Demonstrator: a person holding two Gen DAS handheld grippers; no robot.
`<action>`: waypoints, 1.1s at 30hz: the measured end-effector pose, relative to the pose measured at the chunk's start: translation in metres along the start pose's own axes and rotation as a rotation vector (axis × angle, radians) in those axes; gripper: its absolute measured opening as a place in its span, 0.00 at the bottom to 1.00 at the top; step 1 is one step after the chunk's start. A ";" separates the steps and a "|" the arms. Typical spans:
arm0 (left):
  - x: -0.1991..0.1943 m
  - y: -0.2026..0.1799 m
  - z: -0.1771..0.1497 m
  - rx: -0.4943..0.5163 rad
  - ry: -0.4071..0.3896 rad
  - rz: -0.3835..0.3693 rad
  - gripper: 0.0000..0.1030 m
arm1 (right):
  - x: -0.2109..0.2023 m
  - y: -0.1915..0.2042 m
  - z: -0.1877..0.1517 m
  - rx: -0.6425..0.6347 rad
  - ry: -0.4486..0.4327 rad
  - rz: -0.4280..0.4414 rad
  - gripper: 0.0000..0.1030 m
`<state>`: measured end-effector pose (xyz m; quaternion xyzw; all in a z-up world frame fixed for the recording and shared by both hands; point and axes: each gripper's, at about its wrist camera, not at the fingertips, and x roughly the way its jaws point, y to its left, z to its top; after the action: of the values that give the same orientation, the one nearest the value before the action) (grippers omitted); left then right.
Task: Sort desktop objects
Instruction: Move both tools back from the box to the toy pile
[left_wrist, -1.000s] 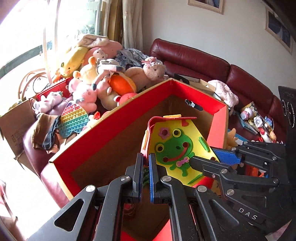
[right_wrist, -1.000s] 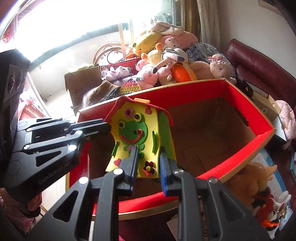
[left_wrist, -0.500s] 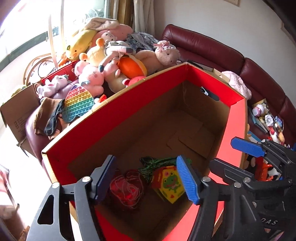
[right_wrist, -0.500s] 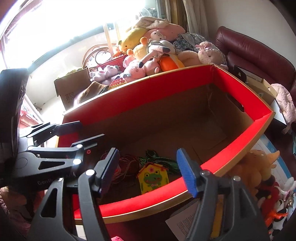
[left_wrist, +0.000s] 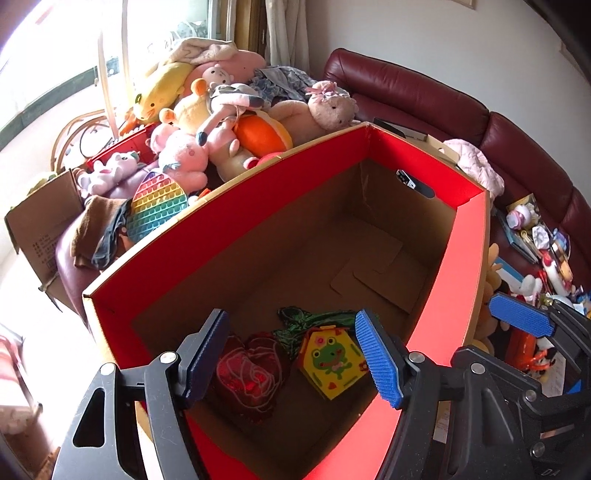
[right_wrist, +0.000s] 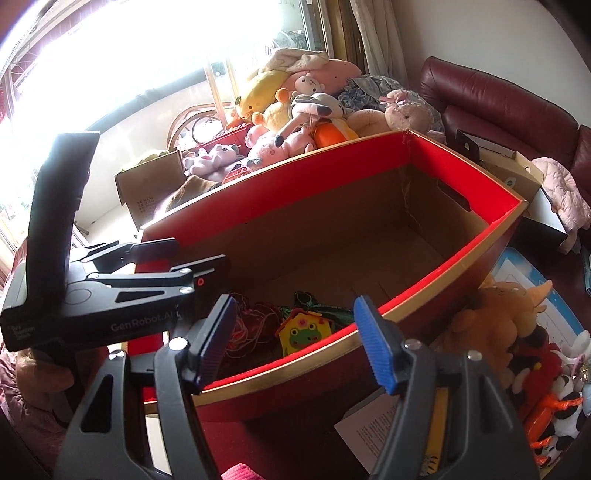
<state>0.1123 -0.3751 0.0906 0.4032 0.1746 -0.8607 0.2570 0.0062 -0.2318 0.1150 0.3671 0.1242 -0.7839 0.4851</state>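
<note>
**Frog Craft Lies in the Red Box, Both Tongs Empty**

Well, the yellow frog craft (left_wrist: 331, 362) lies flat on the floor of the red-lined cardboard box (left_wrist: 258, 192), near the box's front edge, its face turned up. Just beside it sit a tangle of red string (left_wrist: 248, 371) and a crumple of green ribbon (left_wrist: 306, 325), which touches the craft's upper edge. The left tongs (left_wrist: 295, 352) hang over that spot with their jaws spread wide and nothing between them; the right tongs (right_wrist: 295, 338) hover outside the front rim, equally wide and equally bare.

To my eye the frog piece is thin foam or felt: light, bendy, not breakable. A pinch on an outer edge should lift it, though lying flat it offers little to get under.

From the right-hand view the front rim cuts off the craft's lower part. What the string bundle really is, I cannot tell. Toys beyond the box's right edge are too jumbled to name.
</note>
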 end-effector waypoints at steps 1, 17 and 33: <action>-0.002 0.000 -0.001 -0.007 -0.008 0.002 0.69 | -0.004 -0.001 -0.002 0.004 -0.006 0.001 0.65; -0.045 -0.091 -0.014 0.164 -0.087 -0.065 0.69 | -0.073 -0.075 -0.059 0.159 -0.099 -0.094 0.67; -0.018 -0.266 -0.099 0.465 0.114 -0.274 0.69 | -0.168 -0.252 -0.258 0.649 -0.057 -0.439 0.67</action>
<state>0.0271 -0.1043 0.0687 0.4720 0.0393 -0.8803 0.0286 -0.0468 0.1488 0.0108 0.4442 -0.0681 -0.8775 0.1677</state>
